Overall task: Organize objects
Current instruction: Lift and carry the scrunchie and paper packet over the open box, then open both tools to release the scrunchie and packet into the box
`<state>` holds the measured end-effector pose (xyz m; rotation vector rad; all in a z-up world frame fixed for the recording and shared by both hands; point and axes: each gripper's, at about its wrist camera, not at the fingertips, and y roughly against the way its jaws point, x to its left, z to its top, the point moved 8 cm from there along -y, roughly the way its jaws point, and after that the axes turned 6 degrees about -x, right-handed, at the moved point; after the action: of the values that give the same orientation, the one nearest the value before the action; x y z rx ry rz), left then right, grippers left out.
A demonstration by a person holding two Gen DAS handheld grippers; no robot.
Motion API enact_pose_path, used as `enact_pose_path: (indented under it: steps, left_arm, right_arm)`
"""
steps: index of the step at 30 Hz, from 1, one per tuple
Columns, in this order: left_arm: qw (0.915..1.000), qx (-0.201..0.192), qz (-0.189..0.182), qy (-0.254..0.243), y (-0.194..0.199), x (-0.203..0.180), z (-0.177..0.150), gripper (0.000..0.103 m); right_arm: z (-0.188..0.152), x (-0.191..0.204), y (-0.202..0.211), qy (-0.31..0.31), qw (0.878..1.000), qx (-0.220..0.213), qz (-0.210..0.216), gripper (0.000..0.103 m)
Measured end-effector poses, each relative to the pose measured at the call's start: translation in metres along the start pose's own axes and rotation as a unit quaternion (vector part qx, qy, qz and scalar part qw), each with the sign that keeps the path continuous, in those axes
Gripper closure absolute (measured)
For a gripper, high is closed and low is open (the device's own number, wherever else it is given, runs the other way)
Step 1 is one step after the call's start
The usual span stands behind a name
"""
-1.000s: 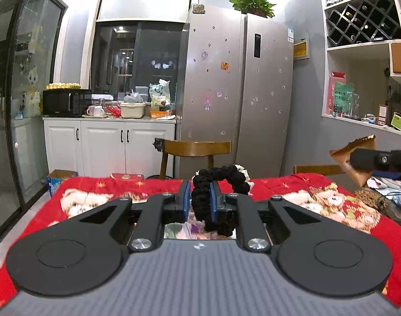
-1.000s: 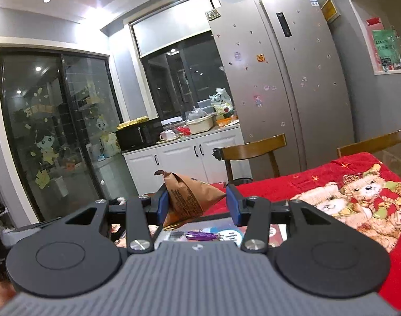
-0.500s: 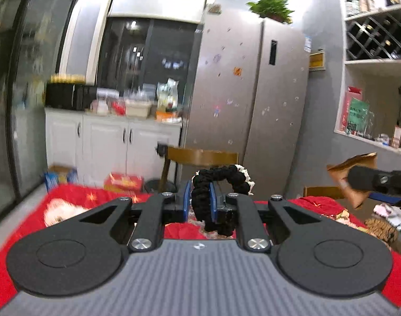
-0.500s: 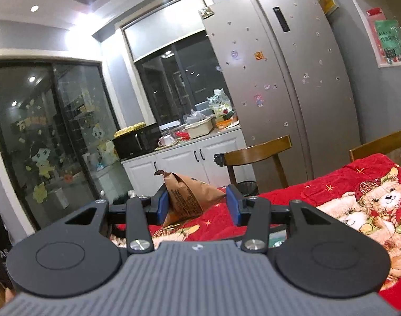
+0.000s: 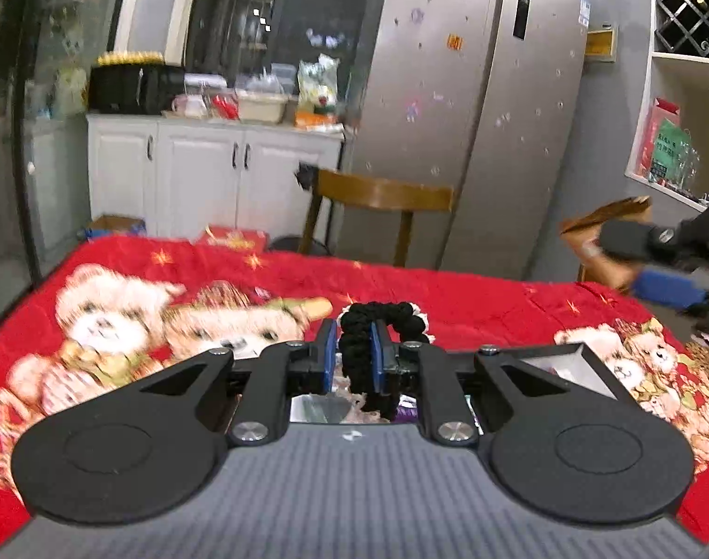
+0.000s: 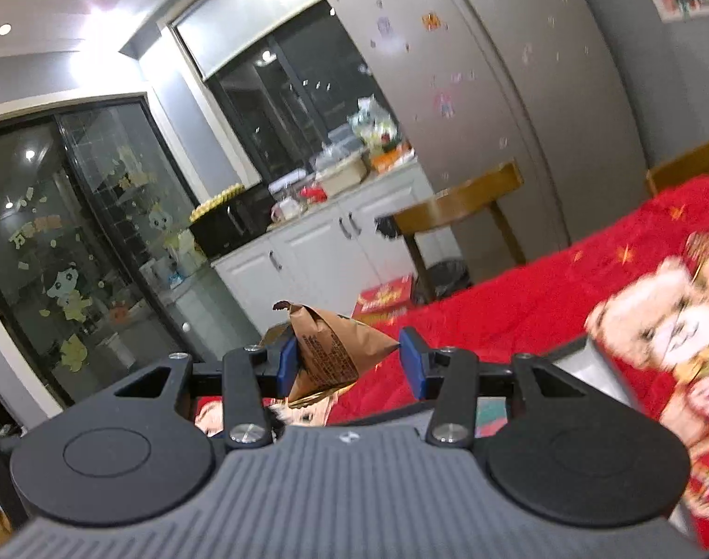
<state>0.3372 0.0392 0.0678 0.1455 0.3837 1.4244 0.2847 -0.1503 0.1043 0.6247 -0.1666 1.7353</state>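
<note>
Pinching black scrunchie (image 5: pixel 361 349), left tongs (image 5: pixel 353 349); right tongs (image 6: pixel 349 361) clamp brown packet (image 6: pixel 335 349).

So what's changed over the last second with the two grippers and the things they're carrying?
The left gripper has dipped toward the red bear blanket, which now fills more of its view. The right gripper has tilted and swung, so the room leans in its view. Nothing was picked up or released: the left stays clamped on the black scrunchie, the right on the brown paper packet.
</note>
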Motion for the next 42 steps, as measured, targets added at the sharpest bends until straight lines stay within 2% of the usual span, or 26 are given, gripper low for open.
enact_pose_path:
  steps: [5,8,10,12,17,26,42]
  left_arm:
    - [0.9995,0.025,0.0,-0.019,-0.017,-0.006,-0.02,0.085]
    - [0.9988,0.044,-0.003,-0.019,-0.025,-0.008,-0.031,0.085]
    - [0.9982,0.055,-0.005,-0.024,-0.029,-0.01,-0.039,0.085]
    - [0.9975,0.064,-0.01,-0.027,-0.03,-0.014,-0.044,0.085]
    - [0.9967,0.068,-0.003,-0.043,-0.031,-0.018,-0.051,0.084]
    - [0.9963,0.08,0.01,-0.027,-0.035,-0.007,-0.054,0.084]
    - [0.9962,0.079,0.009,-0.035,-0.035,-0.009,-0.054,0.084]
  right_arm:
    - [-0.031,-0.015,-0.023,0.033,0.998,0.057,-0.02,0.054]
    - [-0.047,-0.027,-0.034,0.064,0.993,0.088,-0.054,0.054]
    - [-0.055,-0.032,-0.04,0.056,0.991,0.112,-0.051,0.054]
    - [-0.061,-0.032,-0.043,0.049,0.99,0.129,-0.03,0.054]
    - [-0.07,-0.027,-0.045,0.079,0.986,0.143,-0.026,0.054]
    - [-0.088,-0.035,-0.054,0.091,0.978,0.184,-0.046,0.053]
    - [-0.091,-0.034,-0.055,0.089,0.977,0.187,-0.053,0.052]
